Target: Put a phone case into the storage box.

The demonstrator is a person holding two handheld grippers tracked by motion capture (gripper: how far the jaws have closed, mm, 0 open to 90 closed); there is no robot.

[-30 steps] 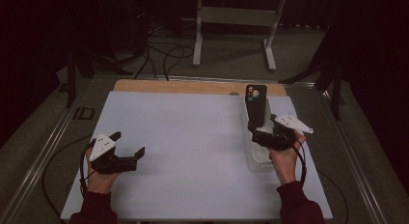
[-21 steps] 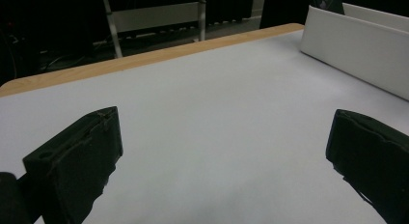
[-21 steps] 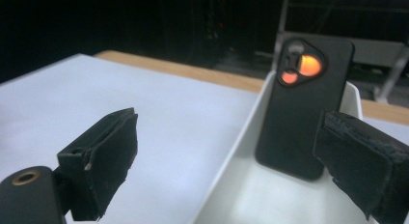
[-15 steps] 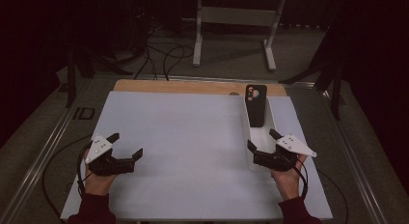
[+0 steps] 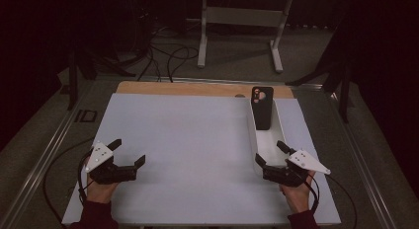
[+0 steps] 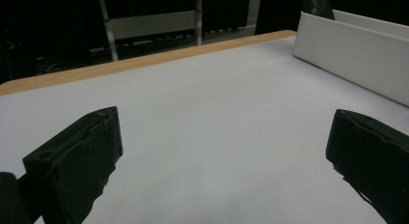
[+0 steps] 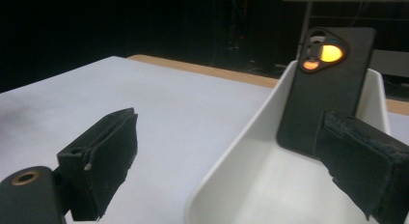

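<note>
A black phone case (image 5: 261,108) with a camera cut-out stands upright, leaning at the far end of a long white tray (image 5: 269,140) on the right of the table. My right gripper (image 5: 268,151) is open at the tray's near end, its jaws straddling the tray's left wall, well short of the case. From the right gripper view, the case (image 7: 328,84) stands ahead inside the tray (image 7: 226,156), with nothing between the fingers (image 7: 101,156). My left gripper (image 5: 130,151) is open and empty over bare table at the near left. The tray's side (image 6: 347,45) appears far right in the left gripper view.
A white mat (image 5: 188,140) covers the table, with a wooden strip (image 5: 188,88) along the far edge. Cables (image 5: 168,56) and a metal stand (image 5: 242,21) are on the dark floor beyond. A cable (image 5: 54,165) trails off the left side.
My right gripper has drawn back from beside the phone case toward the near edge of the table. The left gripper has slid slightly nearer the person.
</note>
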